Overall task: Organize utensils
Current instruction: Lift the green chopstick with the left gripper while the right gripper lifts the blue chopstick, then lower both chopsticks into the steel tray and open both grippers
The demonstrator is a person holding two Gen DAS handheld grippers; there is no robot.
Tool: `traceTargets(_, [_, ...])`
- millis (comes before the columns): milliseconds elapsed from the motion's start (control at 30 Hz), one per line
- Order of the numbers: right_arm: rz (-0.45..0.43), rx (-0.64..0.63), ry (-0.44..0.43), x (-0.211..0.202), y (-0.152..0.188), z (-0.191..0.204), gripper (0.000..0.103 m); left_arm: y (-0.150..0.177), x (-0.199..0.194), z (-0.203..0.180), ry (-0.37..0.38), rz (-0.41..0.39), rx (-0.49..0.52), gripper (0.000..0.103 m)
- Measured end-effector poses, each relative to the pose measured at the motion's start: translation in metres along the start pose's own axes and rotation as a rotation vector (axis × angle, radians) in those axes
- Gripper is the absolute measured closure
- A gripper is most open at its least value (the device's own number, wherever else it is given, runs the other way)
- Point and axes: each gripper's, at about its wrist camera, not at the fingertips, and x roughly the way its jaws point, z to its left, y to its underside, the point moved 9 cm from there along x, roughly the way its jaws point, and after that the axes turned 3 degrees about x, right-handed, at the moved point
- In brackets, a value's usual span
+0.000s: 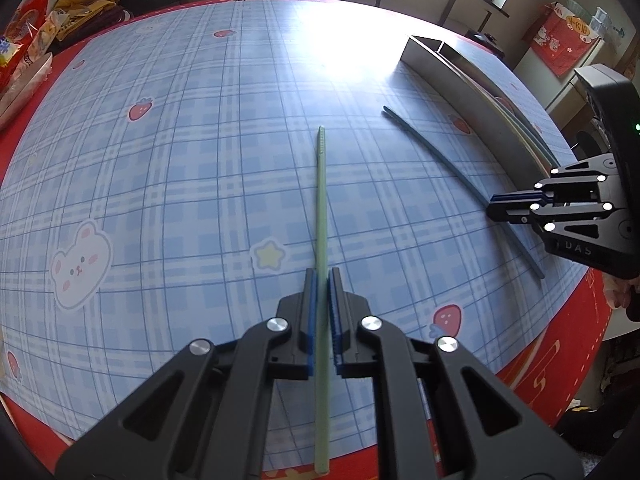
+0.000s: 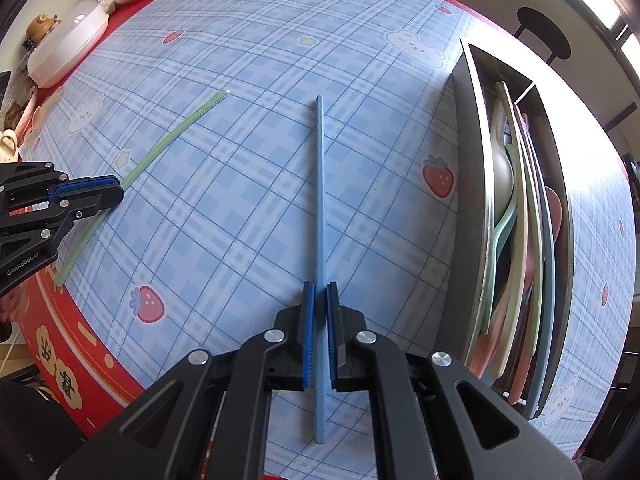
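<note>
Both tongs are down on the tabletop (image 1: 180, 160) at once, one chopstick apiece. The left tongs (image 1: 322, 300) straddle the green chopstick (image 1: 321, 208), which runs up the centre of the left view; the blue pads sit close on either side, yet I cannot tell whether they actually bite. In the right view the right tongs (image 2: 320, 312) do the same to the blue chopstick (image 2: 319, 200), pads nearly pressed together around it, contact again too fine to call. Both sticks look flat on the checked cloth. Along the right edge of the right view sits the grey organizer tray (image 2: 466, 184), spoons and sticks already stacked inside. This looks like the pickup step. Next, I'd judge, comes a firm pinch, a lift, then lining each stick up with the tray's long slot.
</note>
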Motion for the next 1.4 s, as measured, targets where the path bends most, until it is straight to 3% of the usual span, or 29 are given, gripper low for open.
traceTargets(133, [-0.019, 0.011, 0.011, -0.001, 0.002, 0.000, 0.097, 0.001, -0.001, 0.001, -0.004, -0.011, -0.020, 0.092])
traceTargets(400, [-0.046, 0.012, 0.029, -0.002, 0.008, 0.002, 0.097, 0.001, -0.001, -0.005, -0.086, -0.016, 0.000, 0.093])
traceTargets(667, [-0.074, -0.036, 0.001, -0.014, 0.016, 0.024, 0.097, -0.001, -0.016, -0.001, -0.067, -0.018, 0.011, 0.093])
traceTargets(833, [-0.106, -0.006, -0.047, -0.026, 0.017, 0.031, 0.097, 0.003, -0.032, 0.002, -0.063, -0.027, 0.037, 0.093])
traceTargets(1033, [-0.140, 0.019, -0.093, -0.044, 0.014, 0.027, 0.097, 0.006, -0.047, -0.002, -0.012, -0.028, 0.000, 0.093])
traceTargets(1200, [-0.150, -0.016, -0.068, -0.058, 0.009, 0.008, 0.097, -0.009, -0.055, -0.012, 0.003, -0.047, -0.014, 0.093])
traceTargets(1400, [-0.175, 0.049, -0.036, -0.077, -0.002, -0.048, 0.097, -0.046, -0.055, -0.047, 0.073, -0.072, -0.019, 0.093])
